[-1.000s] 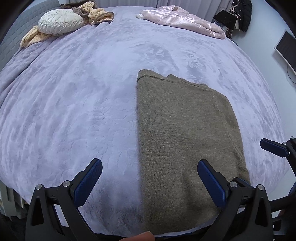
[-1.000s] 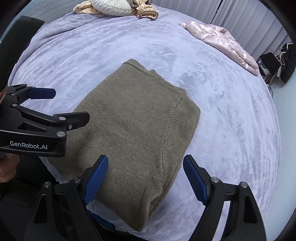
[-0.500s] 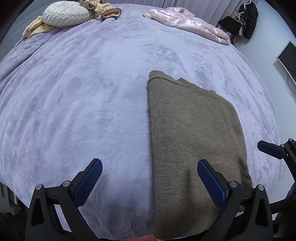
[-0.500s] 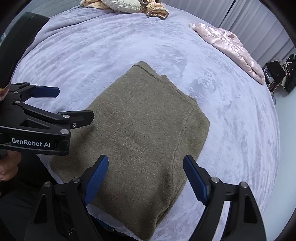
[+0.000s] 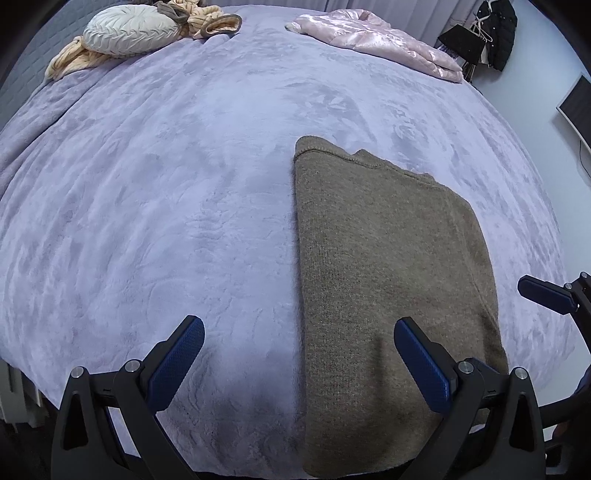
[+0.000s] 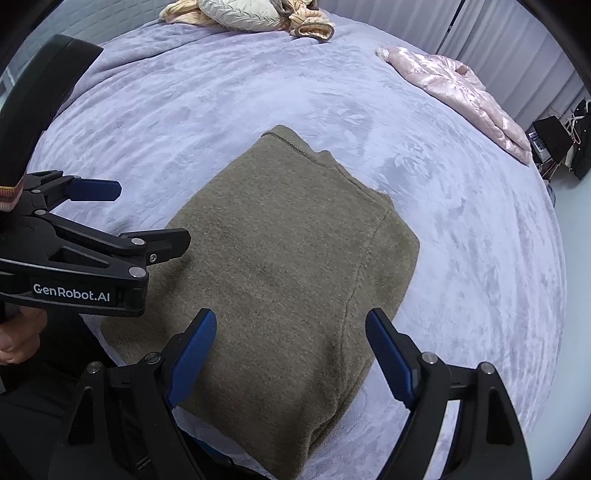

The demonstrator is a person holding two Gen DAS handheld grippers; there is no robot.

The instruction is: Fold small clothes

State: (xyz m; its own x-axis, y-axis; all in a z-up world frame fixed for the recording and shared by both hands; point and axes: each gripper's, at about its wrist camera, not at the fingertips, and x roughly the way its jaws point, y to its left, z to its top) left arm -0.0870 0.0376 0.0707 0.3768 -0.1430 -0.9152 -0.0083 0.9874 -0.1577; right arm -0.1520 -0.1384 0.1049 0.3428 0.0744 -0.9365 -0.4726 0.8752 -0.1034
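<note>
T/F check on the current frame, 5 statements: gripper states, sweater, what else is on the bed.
1. Both grippers are open. True: left gripper and right gripper hold nothing.
2. The olive sweater lies folded on the bed. True.
3. The sweater is pinched by the right fingers. False: they are spread apart, gripping nothing.
4. A pink jacket lies at the bed's far side. True.
5. The round pillow sits on the sweater. False: it is far off, by the headboard.
</note>
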